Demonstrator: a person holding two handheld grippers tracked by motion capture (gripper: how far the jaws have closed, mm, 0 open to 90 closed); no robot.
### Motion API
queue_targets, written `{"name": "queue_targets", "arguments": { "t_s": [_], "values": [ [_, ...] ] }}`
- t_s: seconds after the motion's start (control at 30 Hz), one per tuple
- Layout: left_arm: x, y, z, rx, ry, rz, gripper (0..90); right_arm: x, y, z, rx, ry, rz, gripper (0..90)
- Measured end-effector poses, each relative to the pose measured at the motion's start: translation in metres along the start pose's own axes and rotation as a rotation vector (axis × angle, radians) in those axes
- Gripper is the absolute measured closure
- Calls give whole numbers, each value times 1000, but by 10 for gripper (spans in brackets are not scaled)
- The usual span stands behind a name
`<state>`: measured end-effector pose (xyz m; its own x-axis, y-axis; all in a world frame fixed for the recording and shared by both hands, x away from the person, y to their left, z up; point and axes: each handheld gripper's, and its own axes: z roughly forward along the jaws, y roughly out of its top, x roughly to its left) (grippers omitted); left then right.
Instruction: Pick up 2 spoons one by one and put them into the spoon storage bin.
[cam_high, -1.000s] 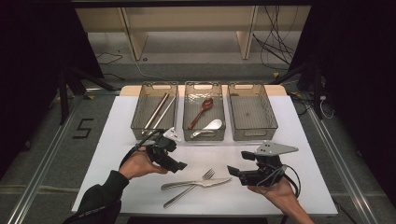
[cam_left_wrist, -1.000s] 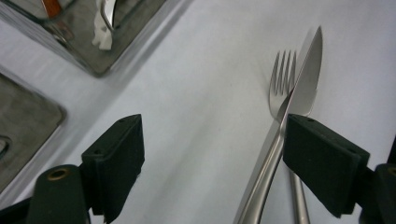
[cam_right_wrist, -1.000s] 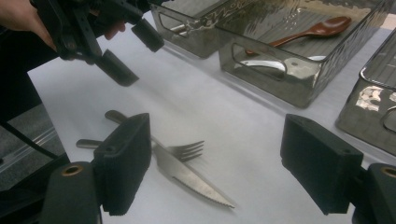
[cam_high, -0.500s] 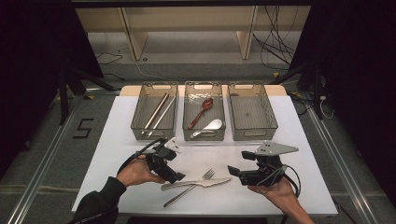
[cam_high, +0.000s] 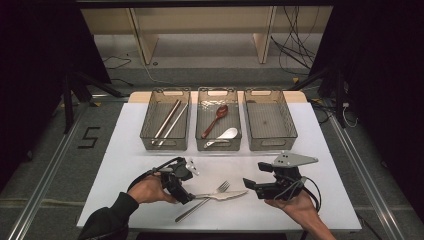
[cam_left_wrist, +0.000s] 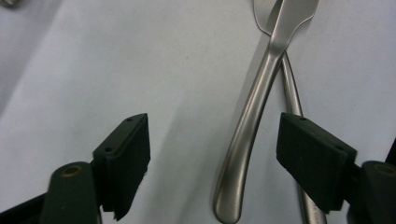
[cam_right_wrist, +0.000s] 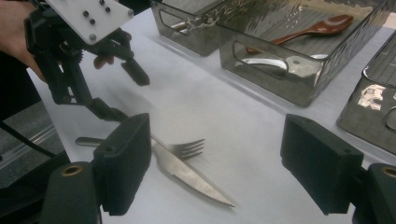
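A steel knife (cam_high: 222, 195) lies across a steel fork (cam_high: 200, 205) on the white table (cam_high: 125, 160), near its front edge. My left gripper (cam_high: 186, 195) is down at the knife's handle end. In the left gripper view the knife handle (cam_left_wrist: 247, 126) lies between the jaws of my left gripper (cam_left_wrist: 215, 126). They have just been closing, but the pads stand apart from it, so the gripper is open. The fork handle (cam_left_wrist: 292, 93) runs under the right-hand jaw. My right gripper (cam_high: 248, 186) hovers open by the knife's tip, holding nothing. From it I see the knife (cam_right_wrist: 191, 175), the fork (cam_right_wrist: 187, 148) and the left gripper (cam_right_wrist: 119, 93).
Three clear bins stand in a row at the back. The left bin (cam_high: 150, 137) holds two metal sticks (cam_high: 169, 120). The middle bin (cam_high: 218, 146) holds a red-brown spoon (cam_high: 216, 119) and a white spoon (cam_high: 223, 136). The right bin (cam_high: 270, 145) holds nothing.
My left gripper has come down and toward the front edge, onto the knife's handle end, and its jaws have narrowed. The right gripper, knife and fork have stayed put.
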<state>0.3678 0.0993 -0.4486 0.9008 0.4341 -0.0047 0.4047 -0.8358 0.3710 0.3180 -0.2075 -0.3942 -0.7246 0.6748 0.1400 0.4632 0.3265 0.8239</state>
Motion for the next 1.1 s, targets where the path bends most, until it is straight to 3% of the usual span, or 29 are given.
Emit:
{"name": "queue_targets", "arguments": {
  "t_s": [0.13,0.3,0.57,0.6,1.0,1.1],
  "values": [
    [-5,1,7,35,-15,21,329,0,0,0,1,0,-2,255],
    [-8,2,12,57,-38,12,446,0,0,0,0,0,-2,255],
    [-11,5,16,81,-36,50,533,1,0,2,5,-3,-10,257],
    [-13,5,17,71,-41,39,548,1,0,2,5,-4,-10,257],
    [-17,8,18,98,-23,105,671,3,0,2,7,-5,-19,264],
    [-18,9,18,98,-21,104,683,3,0,2,6,-5,-17,264]
  ]
}}
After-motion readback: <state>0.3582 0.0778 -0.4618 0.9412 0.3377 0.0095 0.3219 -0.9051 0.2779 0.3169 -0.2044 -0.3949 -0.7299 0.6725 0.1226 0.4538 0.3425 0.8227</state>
